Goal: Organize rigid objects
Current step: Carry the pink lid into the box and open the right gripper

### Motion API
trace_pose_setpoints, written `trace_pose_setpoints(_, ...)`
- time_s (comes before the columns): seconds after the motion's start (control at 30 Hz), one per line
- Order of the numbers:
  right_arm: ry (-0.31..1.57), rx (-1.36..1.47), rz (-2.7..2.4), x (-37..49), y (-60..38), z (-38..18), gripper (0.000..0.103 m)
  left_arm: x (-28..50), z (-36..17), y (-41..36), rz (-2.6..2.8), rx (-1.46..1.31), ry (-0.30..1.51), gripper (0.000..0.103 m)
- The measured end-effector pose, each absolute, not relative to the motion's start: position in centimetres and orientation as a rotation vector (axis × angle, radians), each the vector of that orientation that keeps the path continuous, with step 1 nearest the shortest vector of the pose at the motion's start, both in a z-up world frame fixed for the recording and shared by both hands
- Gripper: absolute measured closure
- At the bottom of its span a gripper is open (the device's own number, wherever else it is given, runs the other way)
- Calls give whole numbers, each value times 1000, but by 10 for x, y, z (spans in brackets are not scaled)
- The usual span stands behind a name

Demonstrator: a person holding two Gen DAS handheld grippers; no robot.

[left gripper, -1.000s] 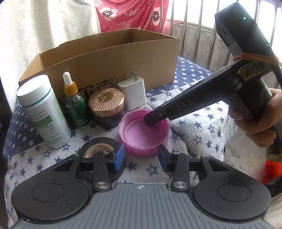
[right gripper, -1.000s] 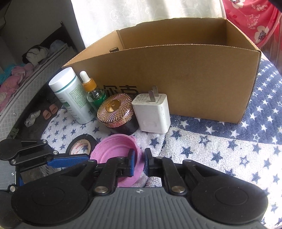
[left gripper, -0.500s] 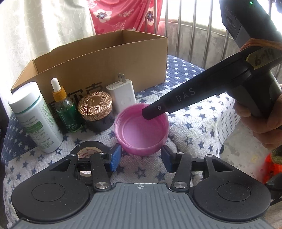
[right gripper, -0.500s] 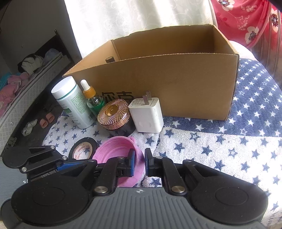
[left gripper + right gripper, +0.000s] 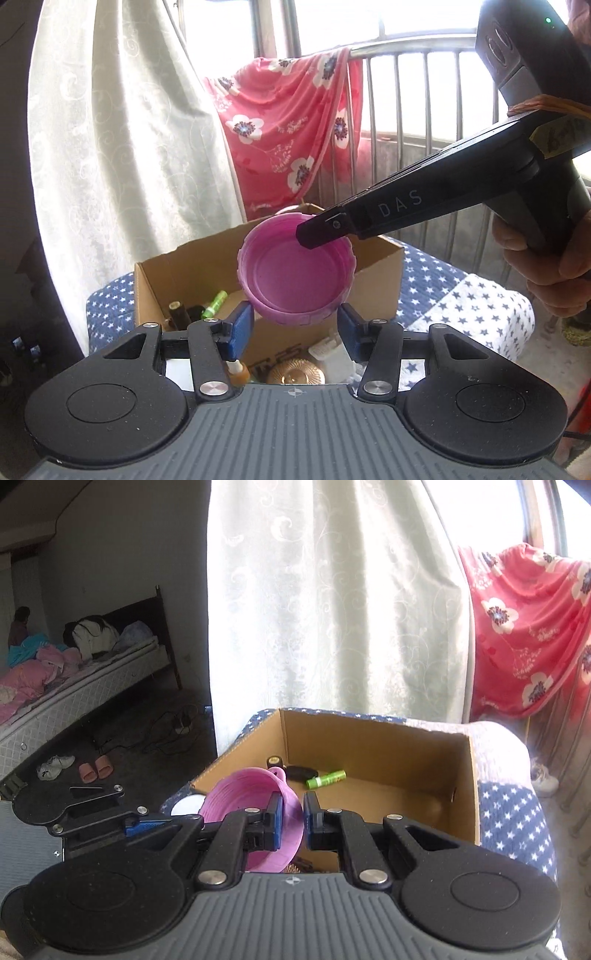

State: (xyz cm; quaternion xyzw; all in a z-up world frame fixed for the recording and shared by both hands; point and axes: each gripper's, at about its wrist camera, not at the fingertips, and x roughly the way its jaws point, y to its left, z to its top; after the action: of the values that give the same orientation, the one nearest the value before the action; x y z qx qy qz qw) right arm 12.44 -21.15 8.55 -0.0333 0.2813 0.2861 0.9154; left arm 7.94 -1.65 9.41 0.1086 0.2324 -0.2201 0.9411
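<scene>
A pink plastic lid [image 5: 295, 273] hangs in the air in front of the open cardboard box [image 5: 376, 273], level with its rim. My right gripper [image 5: 293, 812] is shut on the lid's [image 5: 240, 794] rim, one pad inside and one outside. My left gripper [image 5: 295, 328] stands open just below the lid, its blue pads on either side and clear of it. Inside the box [image 5: 369, 738] lie a green tube [image 5: 325, 779], a black item [image 5: 299, 771] and a dark bottle [image 5: 275, 761].
Under my left gripper stand a rose-gold jar [image 5: 295, 374], a white charger [image 5: 332, 354] and a dropper bottle [image 5: 236, 371] on the star-patterned cloth [image 5: 461, 295]. A white curtain [image 5: 332, 609], a red floral cloth [image 5: 288, 140] and a railing [image 5: 424, 96] stand behind the box.
Both grippers have risen and tilted up. The pink lid has come off the cloth in the right gripper, up to the box's rim. The left jaws stand a little wider.
</scene>
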Motion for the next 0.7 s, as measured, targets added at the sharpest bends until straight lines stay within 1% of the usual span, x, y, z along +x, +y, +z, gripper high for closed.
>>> trace_pose_setpoints(0.07,594,-74,611,147,-201,94,91,102,99,-8,-447,187,506,54)
trace_pose_setpoints(0.17,676,-49,644,191,-185,92,91,136,97,5,-449,137,590,54)
trace_pose_setpoints(0.37,948,63,677,276,-167,49,91,182,70,24,-452,56,763,54)
trace_pose_setpoints(0.4,987,81,679,286,-165,41,91,187,65,27,-451,44,782,52)
trace_pose_setpoints(0.53,1099,115,684,311,-158,10,91,199,58,40,-446,12,814,53)
trace_pose_setpoints(0.7,1192,100,685,323,-144,-14,91,203,60,49,-436,11,805,53)
